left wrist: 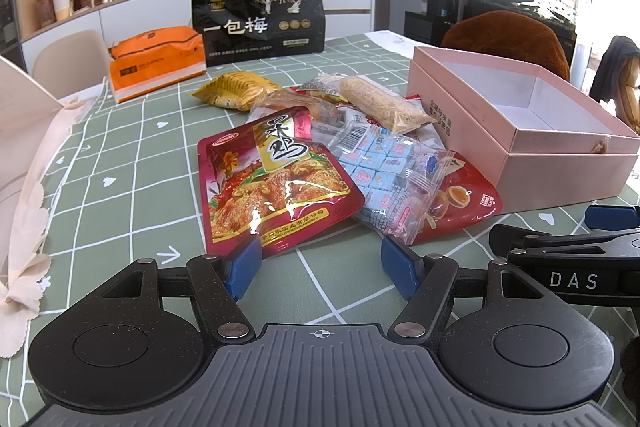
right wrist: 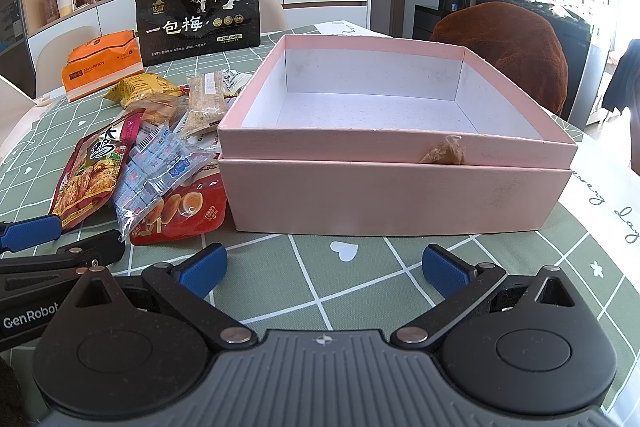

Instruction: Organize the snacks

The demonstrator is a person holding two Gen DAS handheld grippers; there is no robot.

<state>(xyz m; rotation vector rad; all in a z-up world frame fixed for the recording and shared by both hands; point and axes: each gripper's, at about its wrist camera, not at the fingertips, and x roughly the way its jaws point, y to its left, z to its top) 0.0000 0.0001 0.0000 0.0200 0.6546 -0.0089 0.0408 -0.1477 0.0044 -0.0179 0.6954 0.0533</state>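
Two grippers, left gripper (left wrist: 322, 261) and right gripper (right wrist: 325, 267), hover released over the desk (right wrist: 360, 291). Snack packets (left wrist: 280, 183) lie piled just ahead of the left; the empty pink box (right wrist: 392, 183) waits ahead of the right, likely to receive them.

black grippers, blue fingers (left wrist: 244, 265)

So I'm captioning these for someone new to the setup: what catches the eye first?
The open pink box dominates the right wrist view, empty and standing on the green checked tablecloth. To its left lies a loose heap of snacks, topped by a red chicken packet and a clear bag of blue candies. Behind them a tall black plum bag stands upright.
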